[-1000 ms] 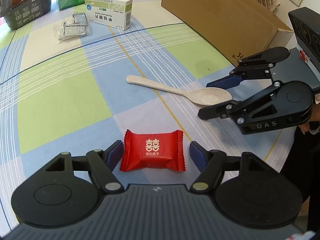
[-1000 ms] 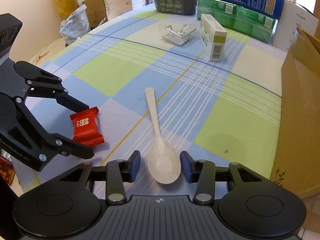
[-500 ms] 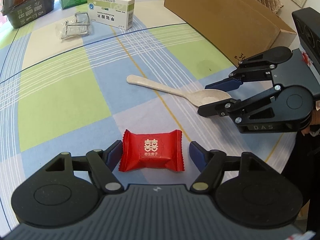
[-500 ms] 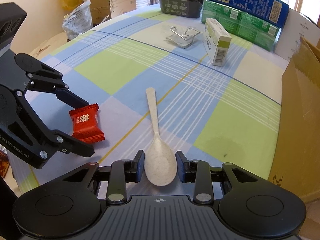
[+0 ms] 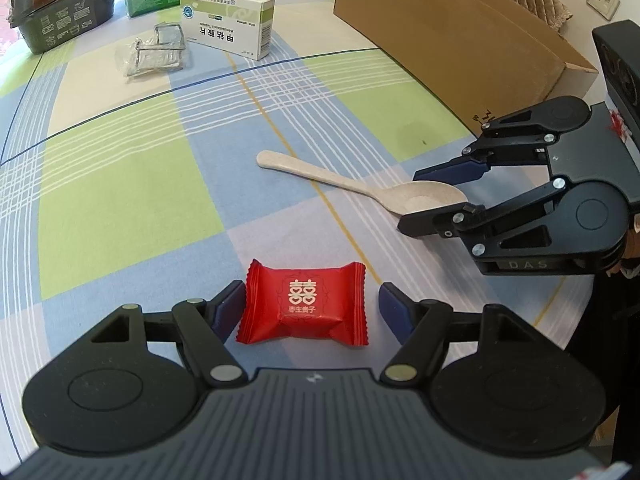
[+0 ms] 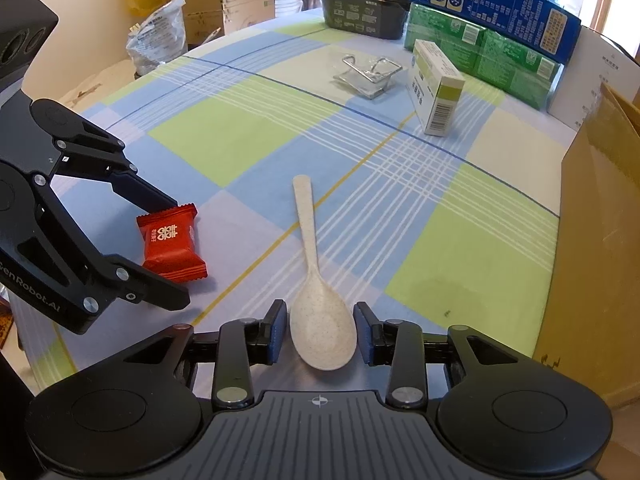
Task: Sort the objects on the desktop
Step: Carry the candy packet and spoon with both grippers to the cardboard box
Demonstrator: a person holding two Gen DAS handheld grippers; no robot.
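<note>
We found the left gripper [image 5: 312,304] low over the checked tablecloth [image 5: 120,184], its jaws apart around the red candy [image 5: 306,306]; the left pad looked to touch the wrapper edge, though we could not be sure, and the right pad stood clear. The right gripper [image 6: 320,332] straddled the bowl of the pale spoon [image 6: 318,308], jaws opening, narrow gaps on both sides. The medicine box [image 6: 436,86] and cardboard box [image 5: 452,28] lay well beyond.
</note>
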